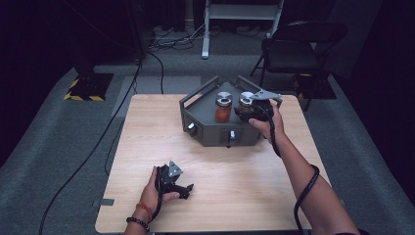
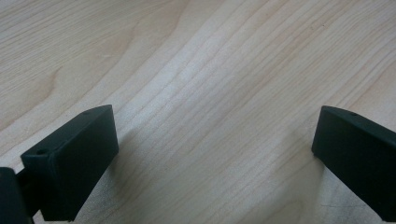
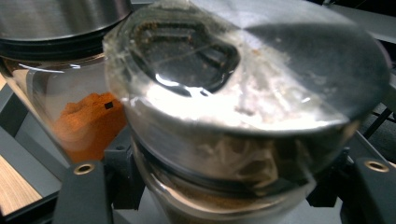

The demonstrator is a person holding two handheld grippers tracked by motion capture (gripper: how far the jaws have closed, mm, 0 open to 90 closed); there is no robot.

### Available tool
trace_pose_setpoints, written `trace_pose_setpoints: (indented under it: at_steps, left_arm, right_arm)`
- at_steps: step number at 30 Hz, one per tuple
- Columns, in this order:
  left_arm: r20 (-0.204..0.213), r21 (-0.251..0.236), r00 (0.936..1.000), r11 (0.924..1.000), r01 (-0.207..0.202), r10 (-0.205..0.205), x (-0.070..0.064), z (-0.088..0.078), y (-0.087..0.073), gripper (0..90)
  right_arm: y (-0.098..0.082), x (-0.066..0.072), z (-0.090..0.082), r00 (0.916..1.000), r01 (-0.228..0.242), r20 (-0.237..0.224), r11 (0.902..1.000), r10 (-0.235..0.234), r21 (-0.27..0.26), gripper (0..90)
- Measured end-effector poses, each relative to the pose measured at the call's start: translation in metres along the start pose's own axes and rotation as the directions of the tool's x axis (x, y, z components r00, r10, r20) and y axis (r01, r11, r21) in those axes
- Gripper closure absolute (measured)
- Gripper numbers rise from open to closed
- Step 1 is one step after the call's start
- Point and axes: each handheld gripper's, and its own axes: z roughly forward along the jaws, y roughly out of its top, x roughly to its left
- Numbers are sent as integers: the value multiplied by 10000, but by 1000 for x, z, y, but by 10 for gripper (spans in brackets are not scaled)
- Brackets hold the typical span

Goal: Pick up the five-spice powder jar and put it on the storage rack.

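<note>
A dark grey rack (image 1: 215, 136) stands at the back of the wooden table (image 1: 147, 142) and holds two glass spice jars with metal lids. The left jar (image 1: 223, 111) (image 3: 86, 123) contains orange-red powder. My right gripper (image 1: 248, 112) (image 3: 224, 191) is shut on the right jar (image 1: 245, 102) (image 3: 243, 93), gripping its glass body just under the lid; brownish powder shows low inside it. My left gripper (image 1: 185, 190) (image 2: 215, 140) rests on the table near the front left, open, with bare wood between its jaws.
The rack has knobs (image 1: 192, 129) on its front face. Behind the table are a folding chair (image 1: 298, 44), a white frame (image 1: 240, 14), and a stand base with yellow-black tape (image 1: 88, 88). Cables (image 1: 117, 132) run over the carpet on the left.
</note>
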Motion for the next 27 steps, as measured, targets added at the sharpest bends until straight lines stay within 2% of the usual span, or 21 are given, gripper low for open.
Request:
trace_pose_setpoints:
  at_steps: [6, 11, 13, 15, 18, 21, 27]
  left_arm:
    - [1, -2, 10000, 10000, 3, -3, 0, 0, 0, 3]
    - [3, 21, 10000, 10000, 21, -21, 0, 0, 0, 3]
    - [2, 20, 10000, 10000, 25, -25, 0, 0, 0, 3]
    - [3, 21, 10000, 10000, 22, -22, 0, 0, 0, 3]
    - [4, 21, 10000, 10000, 27, -27, 0, 0, 0, 3]
    - [3, 20, 10000, 10000, 25, -25, 0, 0, 0, 3]
    - [3, 21, 10000, 10000, 26, -26, 0, 0, 0, 3]
  right_arm:
    - [-3, -3, 2, 9996, -285, -7, 9996, 285, -61, 299]
    - [-5, -4, 1, 9997, -254, -43, 9996, 253, -98, 296]
    - [-4, -6, 2, 9996, -253, -156, 9997, 252, -74, 261]
    - [-3, -3, 2, 9999, -91, -57, 10000, 91, -23, 212]
    - [-1, -3, 1, 9996, 201, -189, 9997, -199, 130, 138]
    - [0, 1, -1, 9985, 541, -48, 9983, -540, 237, 74]
    - [0, 6, -6, 9969, 723, 314, 9973, -725, 90, 43]
